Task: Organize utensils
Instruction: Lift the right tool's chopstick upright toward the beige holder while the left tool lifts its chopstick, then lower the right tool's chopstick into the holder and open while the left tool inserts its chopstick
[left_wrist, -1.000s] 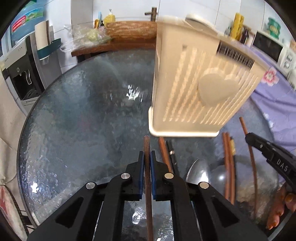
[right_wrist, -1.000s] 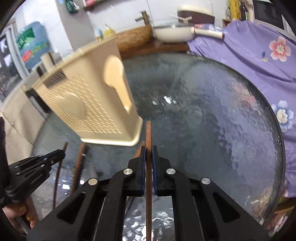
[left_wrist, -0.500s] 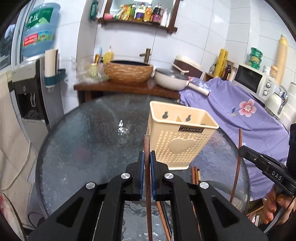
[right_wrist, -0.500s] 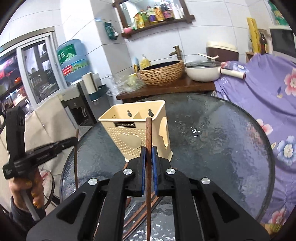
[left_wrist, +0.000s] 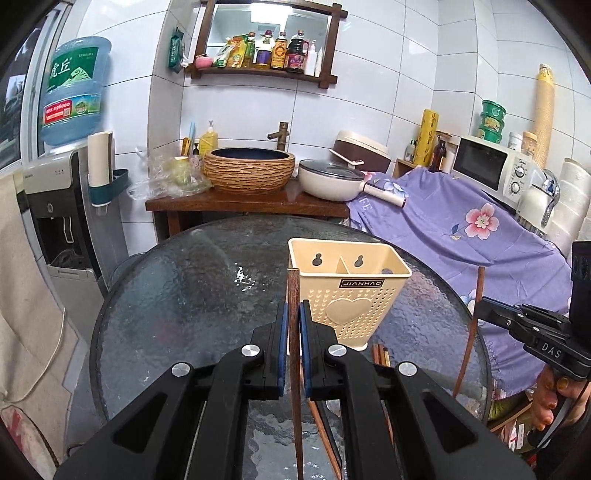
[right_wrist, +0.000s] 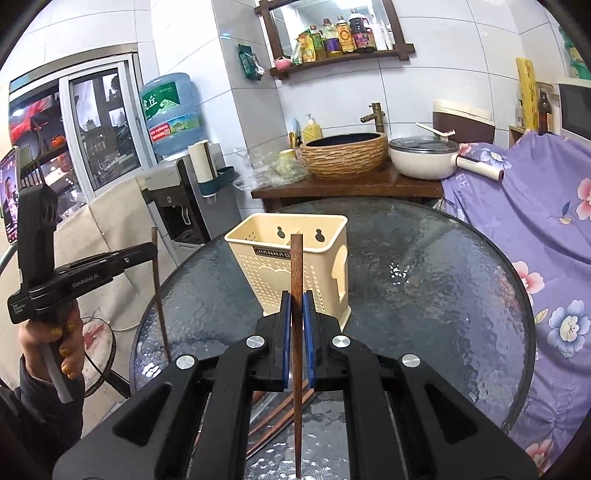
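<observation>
A cream utensil holder (left_wrist: 349, 291) with a heart on its front stands upright on the round glass table (left_wrist: 192, 310), ahead of both grippers. My left gripper (left_wrist: 291, 314) is shut on a dark wooden chopstick (left_wrist: 293, 369) held upright, left of the holder. My right gripper (right_wrist: 296, 302) is shut on another upright chopstick (right_wrist: 296, 280) in front of the holder (right_wrist: 291, 266). Each gripper shows in the other's view, the right one (left_wrist: 480, 306) at the right edge and the left one (right_wrist: 153, 249) at the left. Several chopsticks (left_wrist: 380, 356) lie on the glass below the holder, with a spoon partly hidden.
A wooden counter (left_wrist: 251, 201) behind the table carries a woven basin (left_wrist: 249, 170) and a lidded pan (left_wrist: 332, 179). A purple flowered cloth (left_wrist: 461, 225) covers furniture to the right, under a microwave (left_wrist: 491, 166). A water dispenser (left_wrist: 59, 206) stands left.
Both grippers rose and drew back from the table with their chopsticks, tilting up. The holder, close and large a second ago, now sits smaller and lower, and the back wall has come into view.
</observation>
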